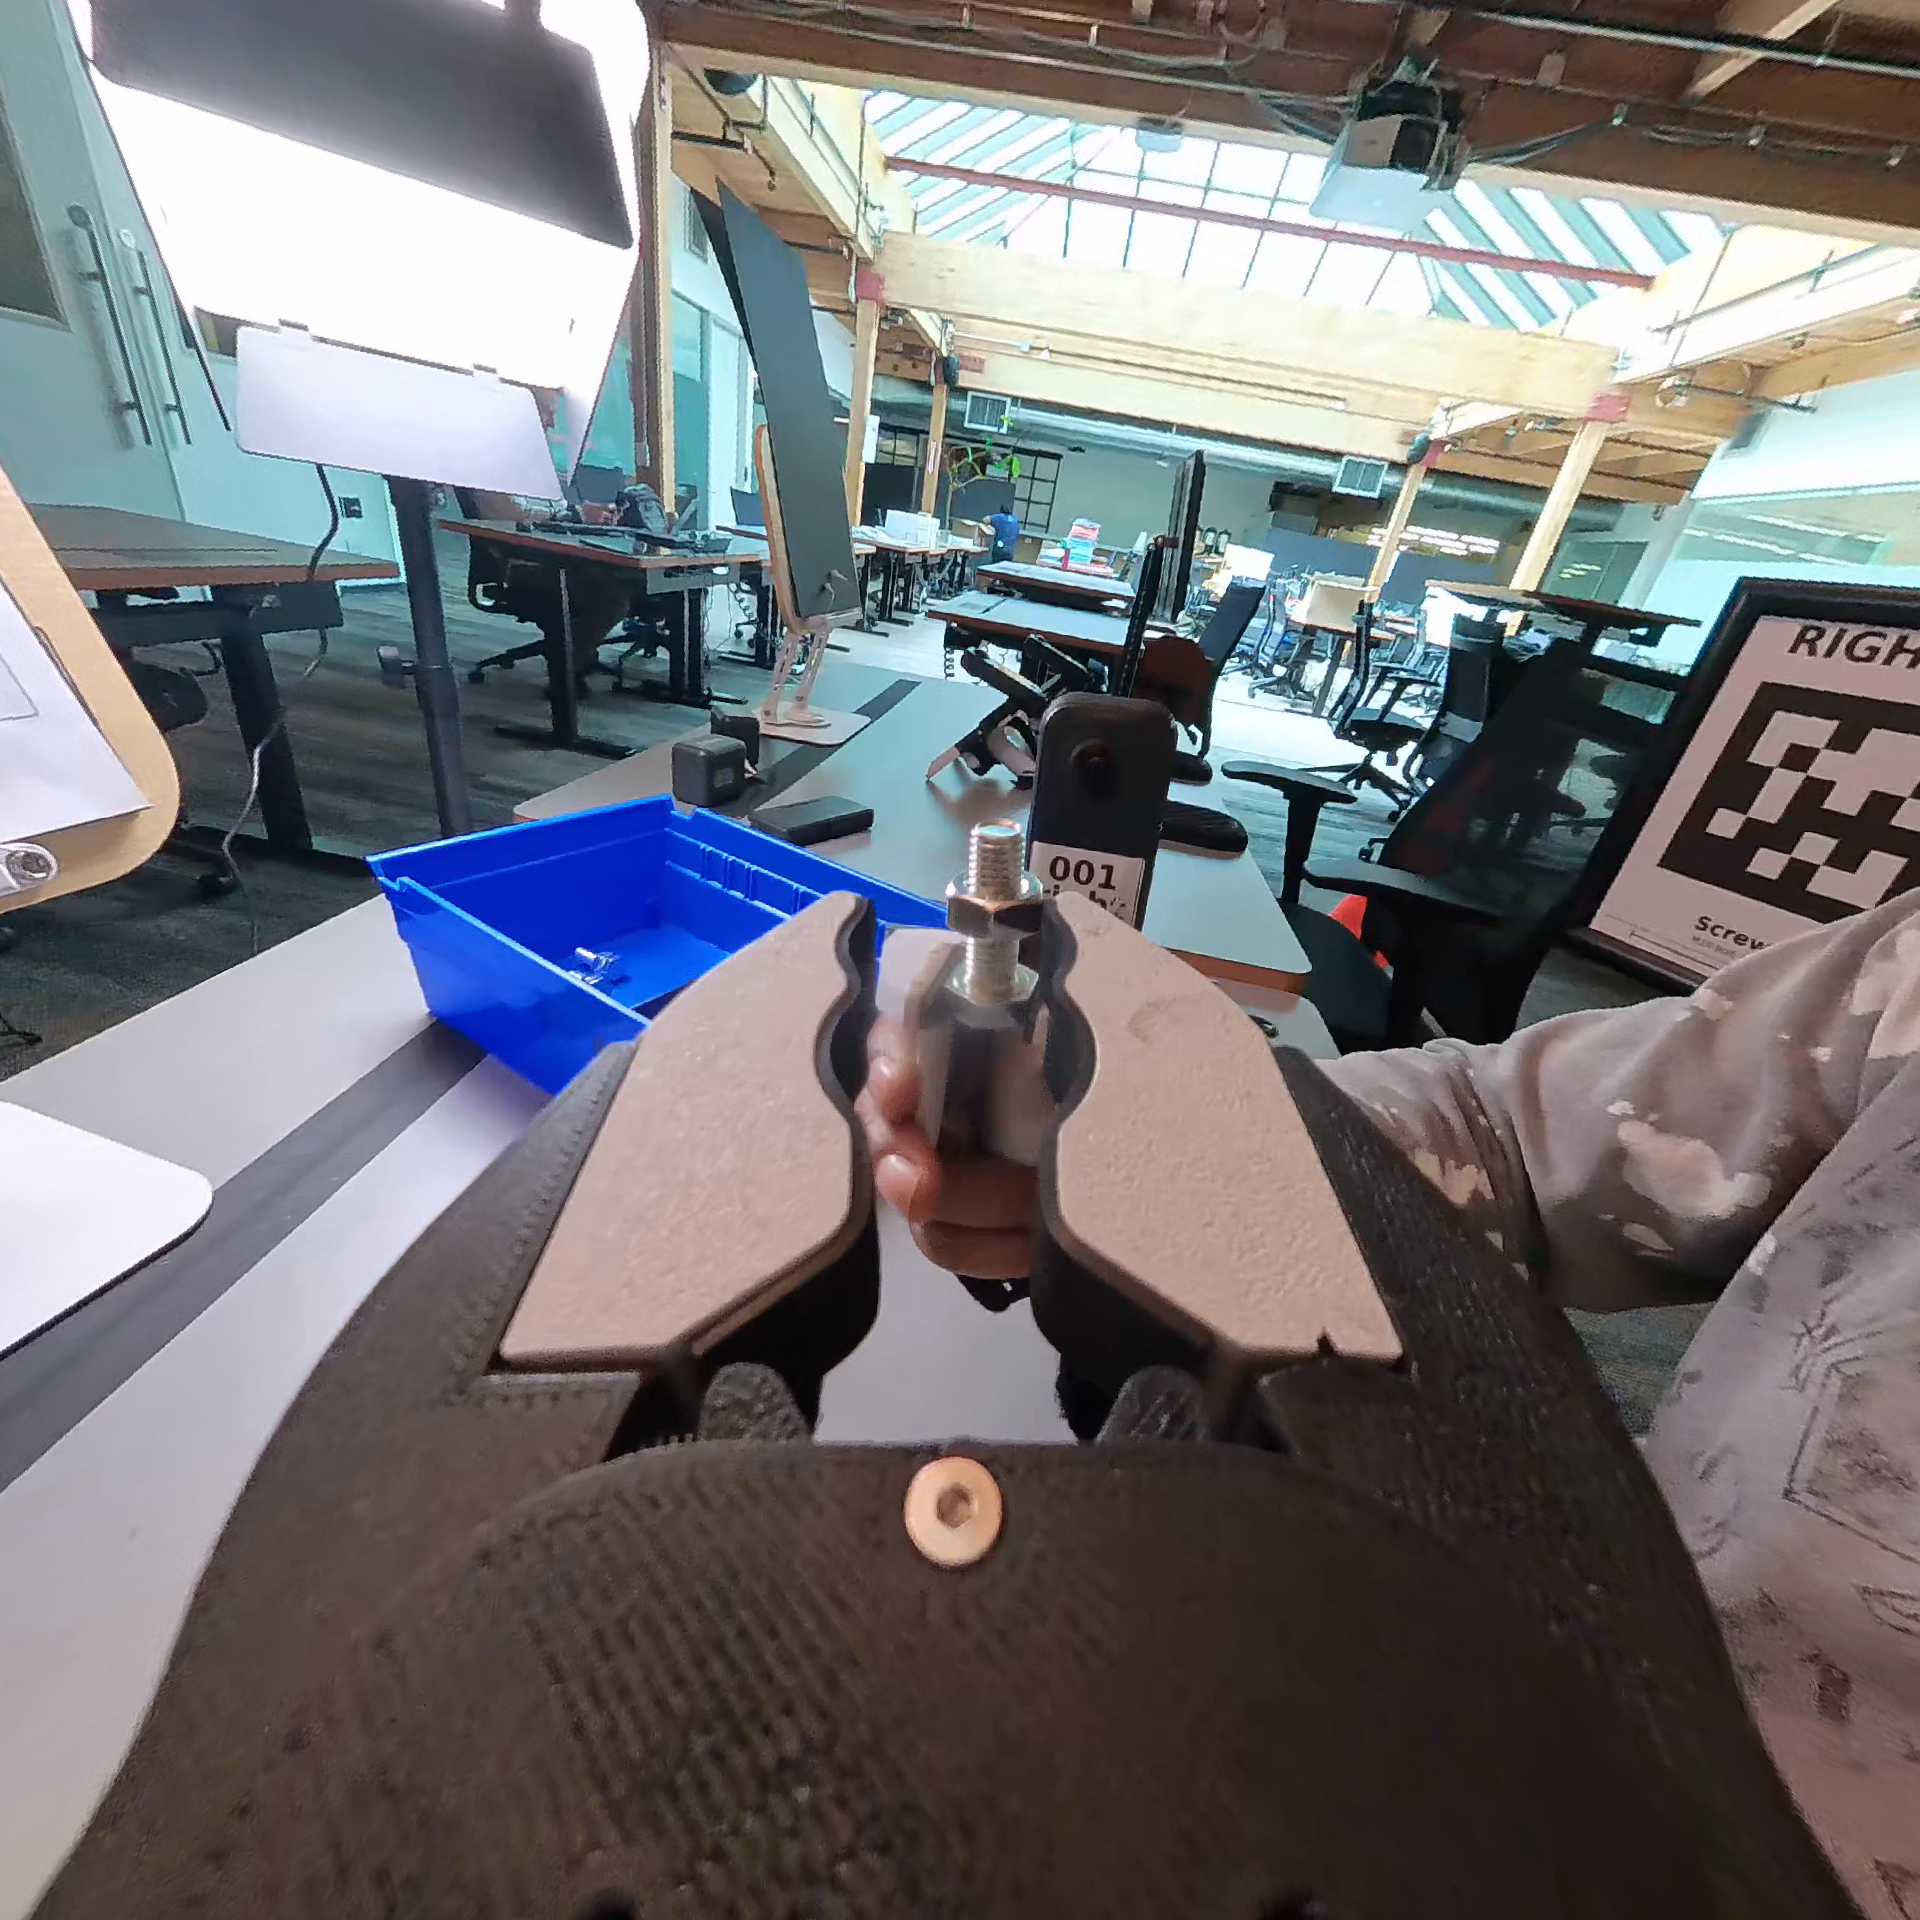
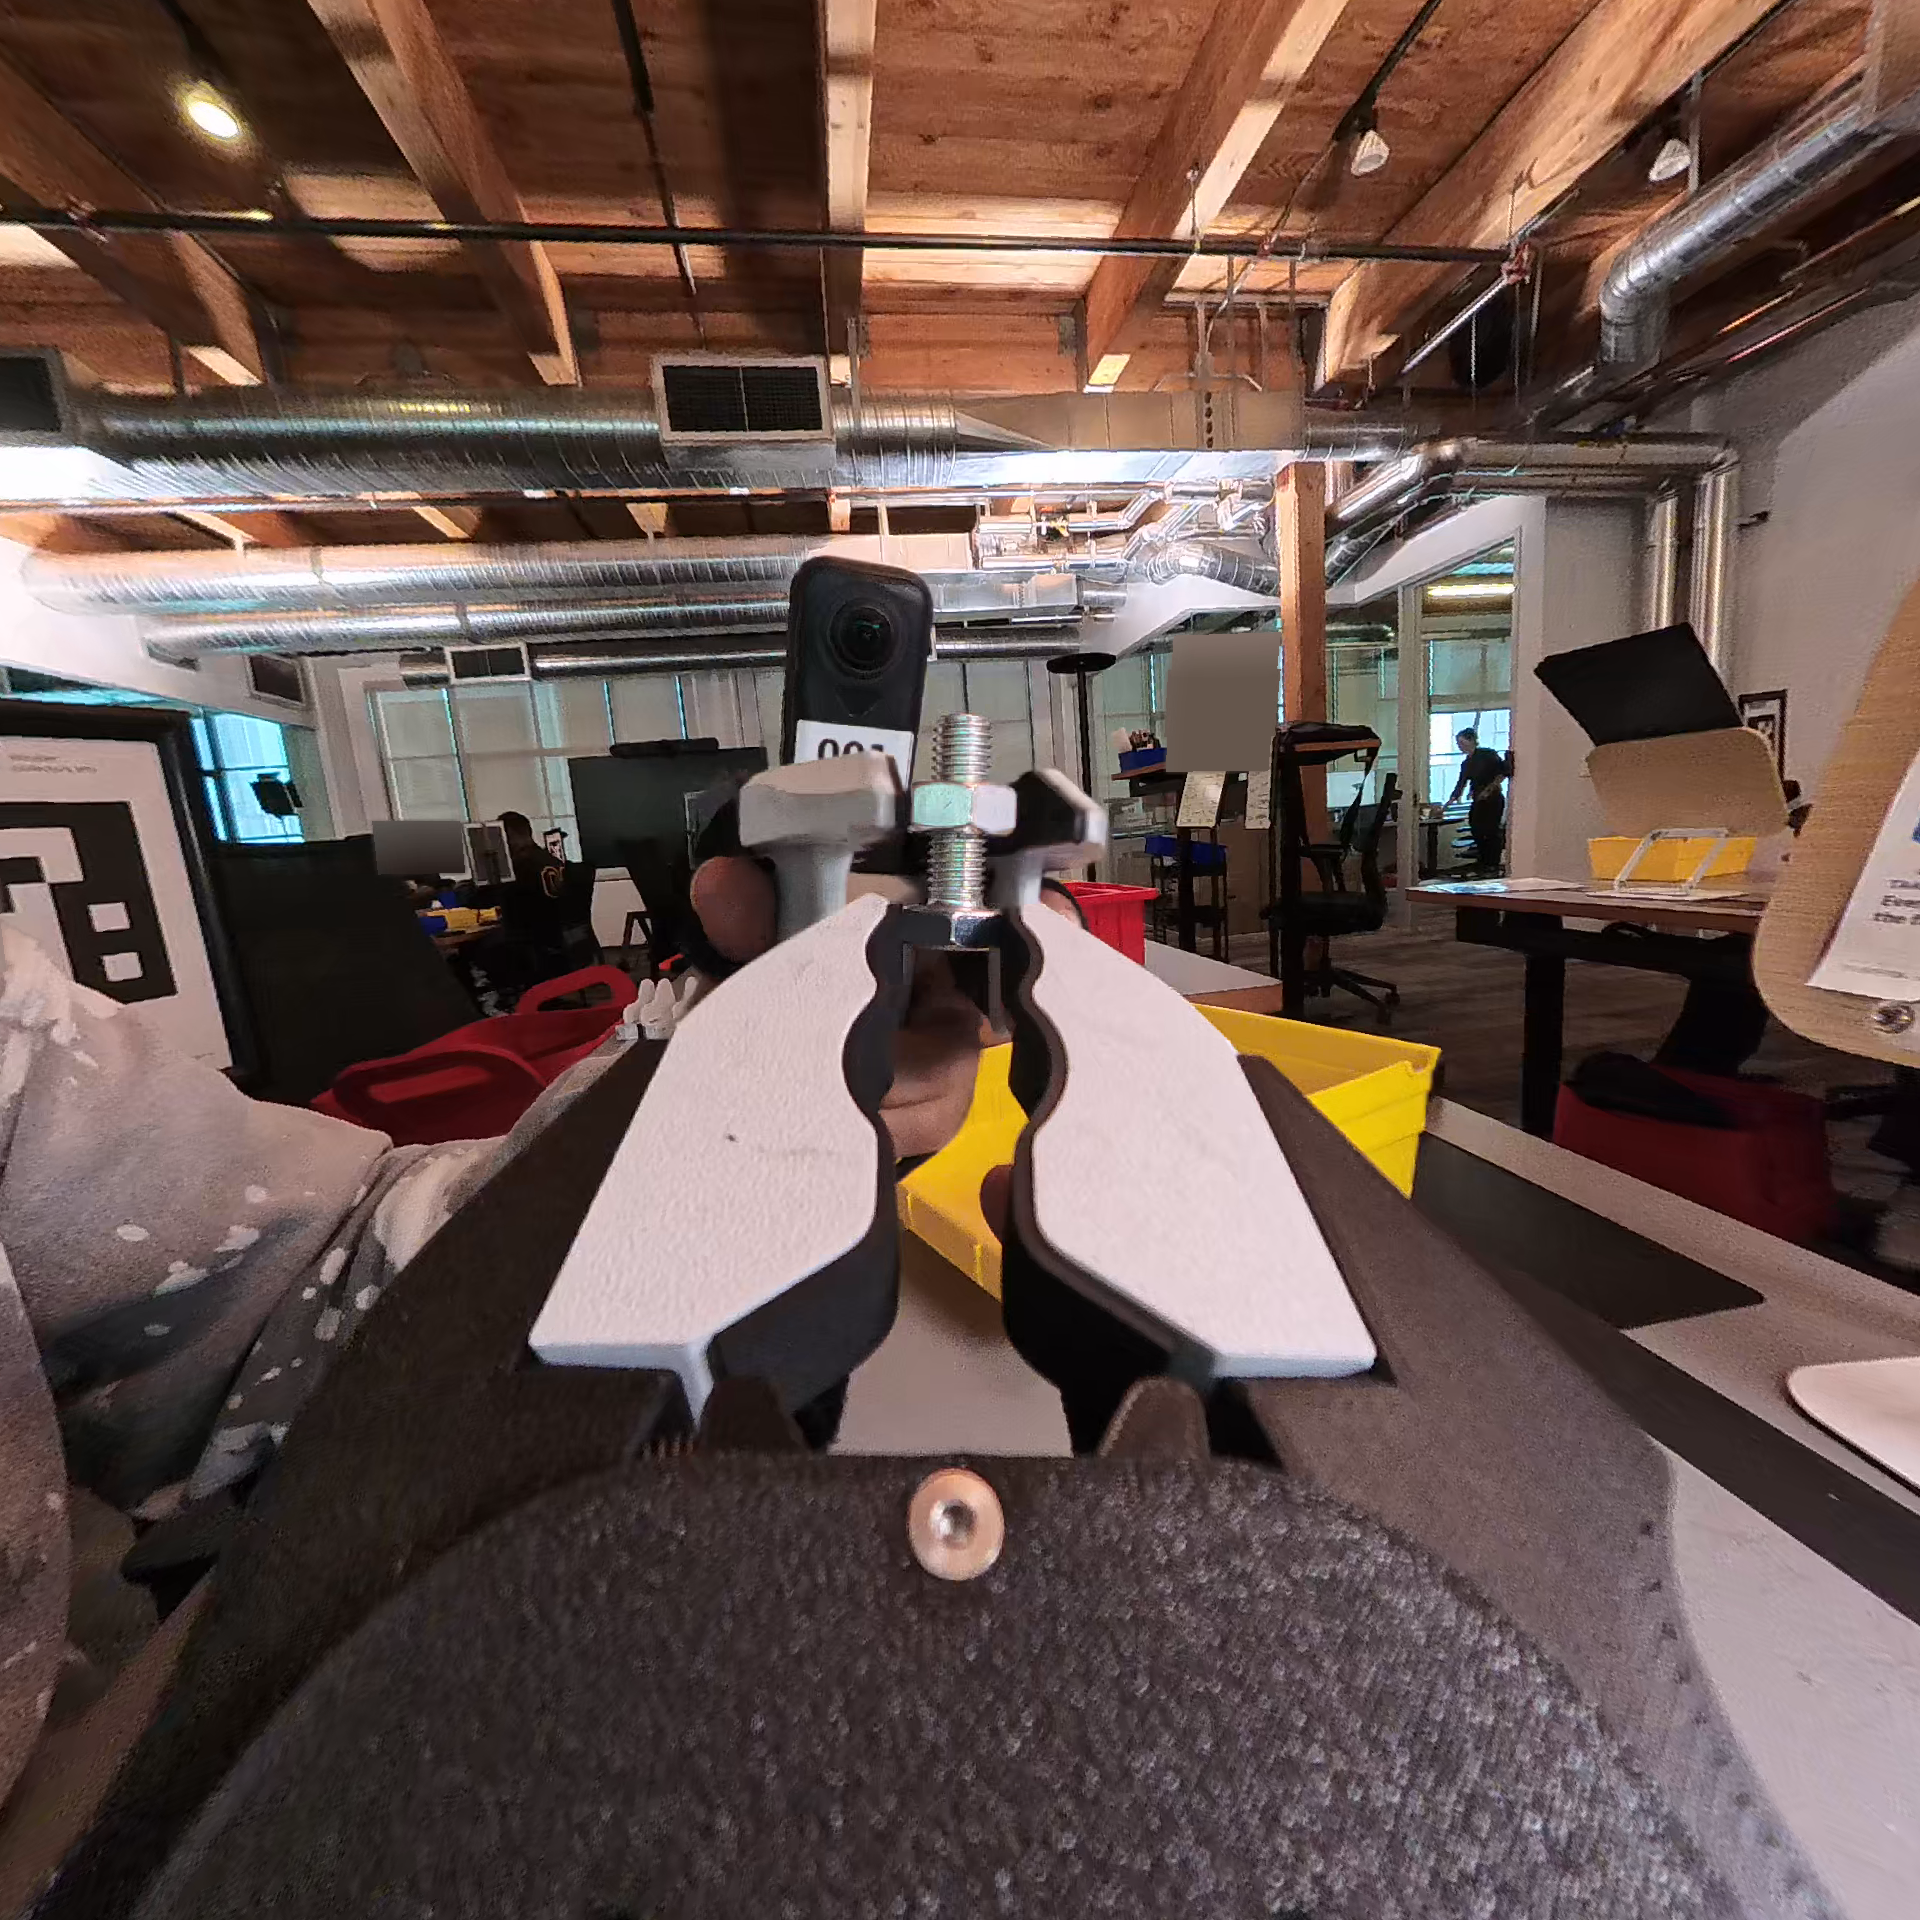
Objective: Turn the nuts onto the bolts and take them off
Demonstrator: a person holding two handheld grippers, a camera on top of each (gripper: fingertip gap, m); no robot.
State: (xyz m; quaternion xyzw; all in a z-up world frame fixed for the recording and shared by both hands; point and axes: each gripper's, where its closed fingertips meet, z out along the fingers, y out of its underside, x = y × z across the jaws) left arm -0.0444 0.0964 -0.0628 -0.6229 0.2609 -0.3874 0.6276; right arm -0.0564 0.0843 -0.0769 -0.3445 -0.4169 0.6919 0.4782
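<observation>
Two tools share one bolt (image 2: 961, 831): the right tool (image 2: 956, 945) clamps its head, the left tool (image 1: 961, 925) pinches the nut (image 1: 992, 914) above; twisting off-axis could jam the threads.

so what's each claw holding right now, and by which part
Right claw clamps the bolt by its hex head, thread up. Left claw brackets the nut on the thread; whether it pinches it cannot be told.

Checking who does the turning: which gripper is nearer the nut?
The left gripper: its jaws flank the nut on the bolt thread. The right gripper clamps the bolt's head, just below.
</observation>
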